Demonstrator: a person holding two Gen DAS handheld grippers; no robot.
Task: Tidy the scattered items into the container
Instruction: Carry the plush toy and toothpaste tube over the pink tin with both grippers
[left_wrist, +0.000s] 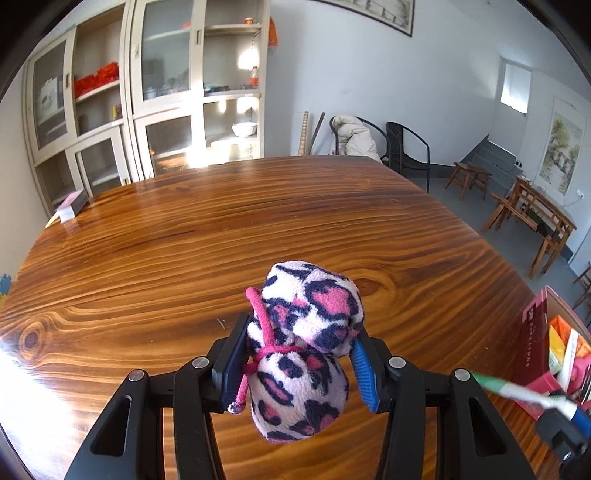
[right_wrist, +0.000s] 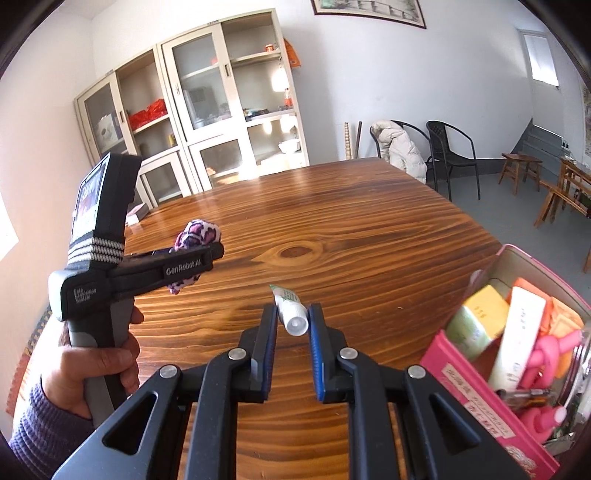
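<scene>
My left gripper (left_wrist: 299, 334) is shut on a plush pink, white and navy leopard-print pouch (left_wrist: 314, 302) tied with a pink cord, held above the wooden table (left_wrist: 221, 229). In the right wrist view the same pouch (right_wrist: 197, 232) shows past the left gripper (right_wrist: 212, 254), which a hand (right_wrist: 103, 369) holds. My right gripper (right_wrist: 293, 310) is shut on a small white and green tube (right_wrist: 286, 297), cap toward the camera. That tube (left_wrist: 517, 391) also shows at the lower right of the left wrist view. A pink box (right_wrist: 476, 391) with several items inside sits at the right.
A small flat box (left_wrist: 72, 205) lies at the table's far left corner. Glass-door cabinets (left_wrist: 166, 92) stand behind the table. Black chairs (right_wrist: 450, 155), one draped with a pale coat, and wooden stools stand on the floor to the right. The pink box (left_wrist: 532, 343) is near the table's right edge.
</scene>
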